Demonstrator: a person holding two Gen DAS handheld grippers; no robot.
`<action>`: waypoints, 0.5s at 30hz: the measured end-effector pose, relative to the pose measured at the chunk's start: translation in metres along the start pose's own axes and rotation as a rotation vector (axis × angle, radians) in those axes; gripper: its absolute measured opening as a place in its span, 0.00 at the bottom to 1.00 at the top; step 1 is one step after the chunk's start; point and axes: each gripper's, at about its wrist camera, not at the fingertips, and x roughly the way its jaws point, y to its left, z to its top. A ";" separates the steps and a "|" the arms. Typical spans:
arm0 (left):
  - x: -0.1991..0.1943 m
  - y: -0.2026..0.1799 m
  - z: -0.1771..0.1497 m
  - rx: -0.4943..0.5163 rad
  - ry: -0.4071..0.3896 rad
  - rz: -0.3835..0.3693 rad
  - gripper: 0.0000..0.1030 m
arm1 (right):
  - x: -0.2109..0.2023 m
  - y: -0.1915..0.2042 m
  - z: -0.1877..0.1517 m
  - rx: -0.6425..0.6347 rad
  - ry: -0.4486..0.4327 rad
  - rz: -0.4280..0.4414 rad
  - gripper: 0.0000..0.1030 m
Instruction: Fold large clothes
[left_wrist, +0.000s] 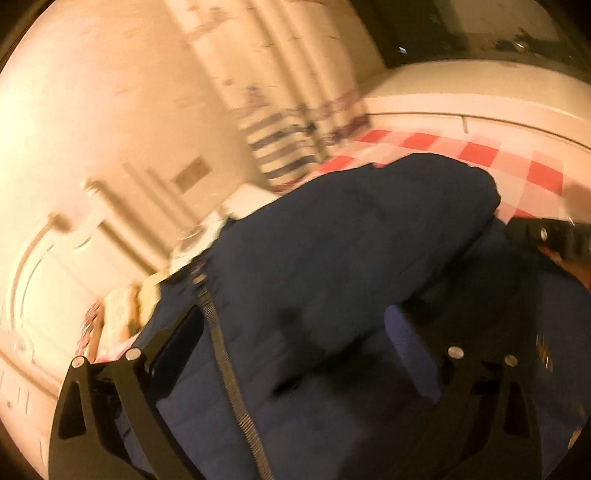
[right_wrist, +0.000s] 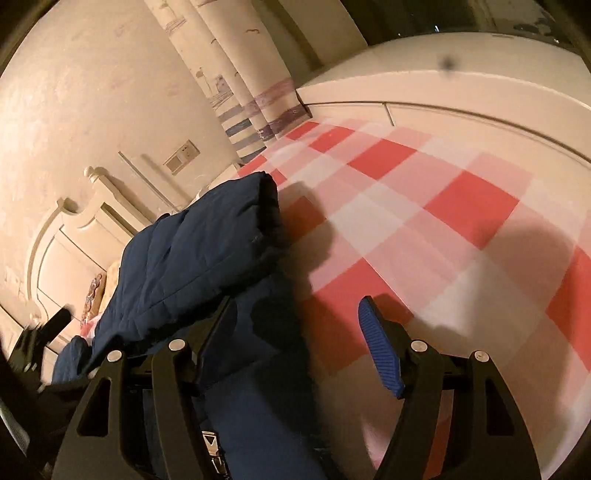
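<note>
A bed spread with a red-and-white checked sheet (right_wrist: 424, 206) is seen below a cream wall and striped curtain (right_wrist: 243, 122). A navy padded jacket (left_wrist: 332, 258) is laid on the sheet, one sleeve (right_wrist: 207, 236) folded over the body, its zip (left_wrist: 229, 369) exposed. The left gripper (left_wrist: 291, 343) is held wide apart above the jacket, nothing clamped. The right gripper (right_wrist: 295, 332) is parted too, the jacket edge passing between the fingers, unpinched, blue pad (right_wrist: 380, 354) clear.

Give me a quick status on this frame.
Left tool open, over the jacket. Right tool open, nothing held. Sleeve folded over, on checked sheet. Nothing in the way.
</note>
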 end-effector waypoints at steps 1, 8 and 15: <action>0.011 -0.008 0.007 0.021 0.027 -0.031 0.87 | 0.002 0.004 0.003 -0.007 0.002 -0.002 0.65; -0.001 0.014 0.002 -0.175 -0.056 -0.164 0.12 | 0.005 0.008 0.006 -0.008 0.011 0.005 0.66; -0.012 0.168 -0.074 -0.934 -0.059 -0.418 0.11 | 0.004 0.007 0.006 -0.006 0.004 0.002 0.66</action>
